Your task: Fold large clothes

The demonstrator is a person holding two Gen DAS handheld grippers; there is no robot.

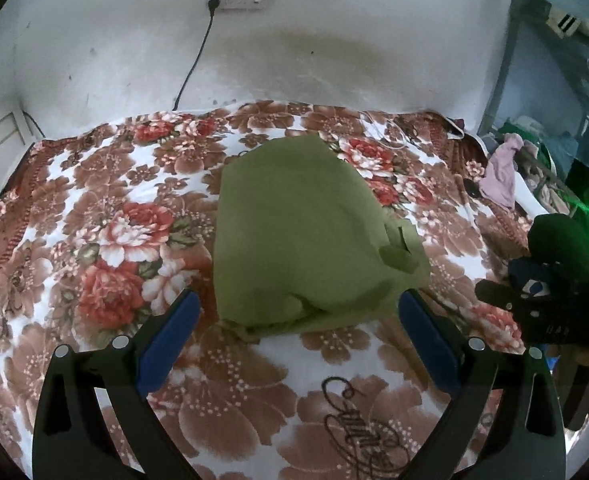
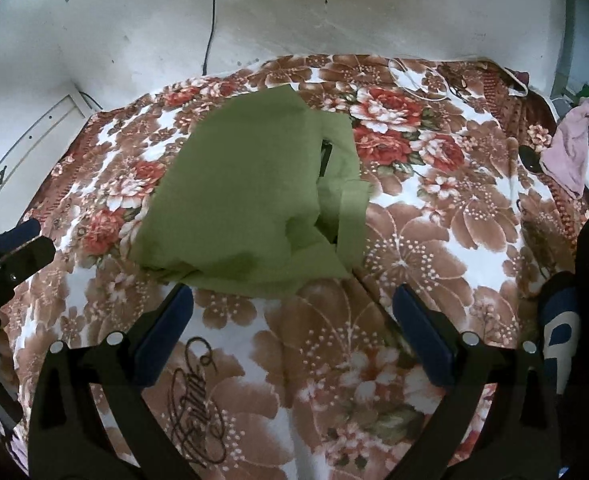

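A green garment (image 1: 302,236) lies folded into a thick stack in the middle of the floral bedspread (image 1: 106,216). My left gripper (image 1: 299,310) hovers open just before the garment's near edge, with nothing between its blue pads. In the right wrist view the green garment (image 2: 250,200) sits ahead and to the left, with loose flaps on its right side. My right gripper (image 2: 293,302) is open above the floral bedspread (image 2: 434,232), just short of the garment's near edge. The left gripper (image 2: 12,248) shows at the left edge. A gloved hand (image 1: 550,280) appears at the right of the left wrist view.
A white wall (image 1: 294,48) backs the bed, with a power strip (image 1: 240,0) and a black cable (image 1: 196,60) hanging down. A pink cloth (image 2: 570,148) and other clutter lie off the bed's right side. A white cord (image 2: 414,80) rests near the far edge.
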